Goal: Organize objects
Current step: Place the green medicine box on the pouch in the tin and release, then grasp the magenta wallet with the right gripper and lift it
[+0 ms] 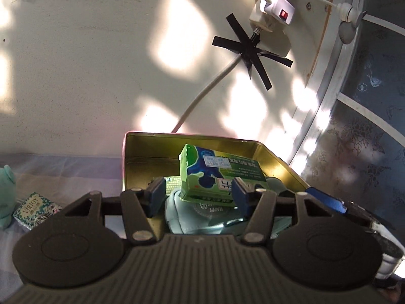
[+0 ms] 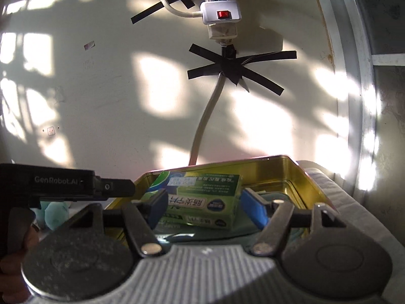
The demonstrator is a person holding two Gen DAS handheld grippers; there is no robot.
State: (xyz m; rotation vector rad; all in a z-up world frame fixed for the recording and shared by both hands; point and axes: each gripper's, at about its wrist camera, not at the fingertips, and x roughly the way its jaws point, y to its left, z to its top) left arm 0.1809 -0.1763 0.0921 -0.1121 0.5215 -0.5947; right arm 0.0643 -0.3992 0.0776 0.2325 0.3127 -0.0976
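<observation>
Resting in one tin (image 1: 141, 152): one green box (image 1: 217, 174).

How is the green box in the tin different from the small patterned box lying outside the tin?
The green box sits tilted inside the gold tin, on other items; the patterned box lies outside it on the cloth. The green box looks larger and plain green with blue; the patterned box has a leafy print. Both are small cardboard boxes.

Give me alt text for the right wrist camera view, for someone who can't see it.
A green medicine box lies tilted in an open gold-lined tin, between the right gripper's blue-padded fingers, which do not clearly press on it. Behind, a power strip and its cable are taped to a sunlit wall.
</observation>
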